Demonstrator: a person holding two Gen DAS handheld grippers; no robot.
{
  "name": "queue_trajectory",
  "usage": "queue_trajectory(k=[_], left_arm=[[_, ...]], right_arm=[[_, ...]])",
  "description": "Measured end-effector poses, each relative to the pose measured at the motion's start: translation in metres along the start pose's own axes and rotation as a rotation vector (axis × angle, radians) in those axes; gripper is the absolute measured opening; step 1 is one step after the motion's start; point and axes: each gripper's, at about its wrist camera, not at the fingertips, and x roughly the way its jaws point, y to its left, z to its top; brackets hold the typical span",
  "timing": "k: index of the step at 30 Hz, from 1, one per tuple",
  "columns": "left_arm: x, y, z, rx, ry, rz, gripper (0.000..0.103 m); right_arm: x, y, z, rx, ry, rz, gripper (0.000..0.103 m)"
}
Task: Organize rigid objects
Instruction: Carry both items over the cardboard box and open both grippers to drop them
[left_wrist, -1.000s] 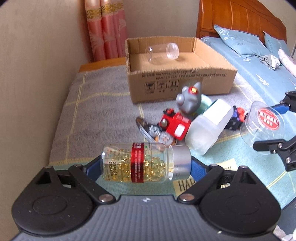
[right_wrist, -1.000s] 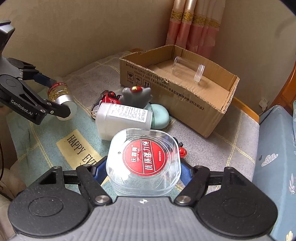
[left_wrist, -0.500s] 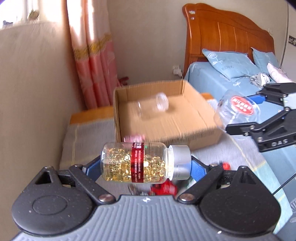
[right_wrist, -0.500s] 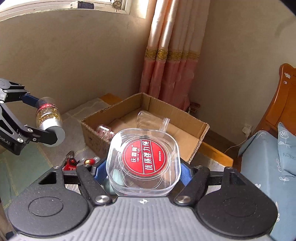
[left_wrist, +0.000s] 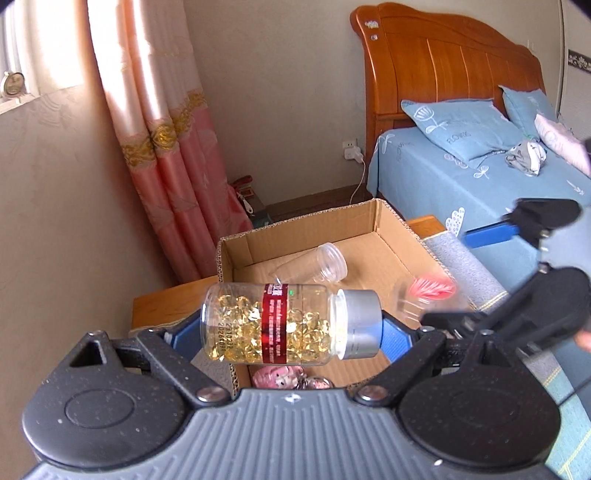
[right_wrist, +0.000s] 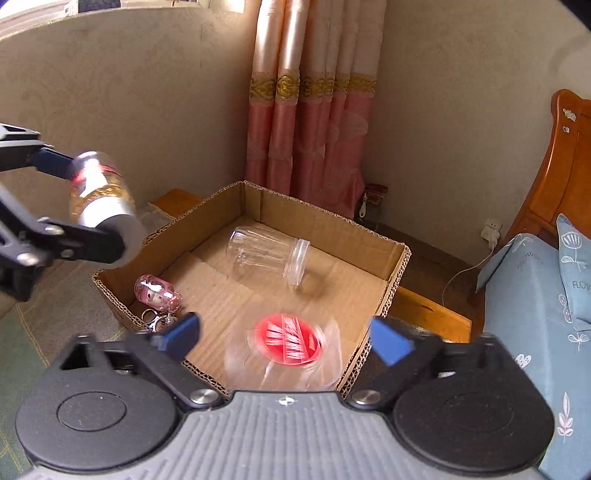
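Now the right claw (right_wrist: 284, 338) has spread wide and dropped its clear tub (right_wrist: 286, 350) into the box (right_wrist: 325, 221). Above the box's near wall, the left claw (left_wrist: 291, 326) squeezes the hard, slippery pill bottle (left_wrist: 280, 323) end to end.

Daylight came in from the far left through the pink curtain (left_wrist: 162, 147), bright and soft, with faint shadows. Fisheye bending was strong at the edges. The red-labelled clear container (right_wrist: 288, 343) was motion-blurred in both views.
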Motion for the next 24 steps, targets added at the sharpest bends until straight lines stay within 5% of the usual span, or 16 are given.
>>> queue_trajectory(k=[11, 24], left_arm=[[0.052, -0.01, 0.014, -0.012, 0.088, -0.036, 0.093], [0.078, -0.009, 0.022, -0.029, 0.126, 0.011, 0.095]], right_arm=[[-0.04, -0.01, -0.024, 0.043, -0.03, -0.005, 0.103], [-0.062, -0.011, -0.037, 0.036, -0.035, -0.022, 0.103]])
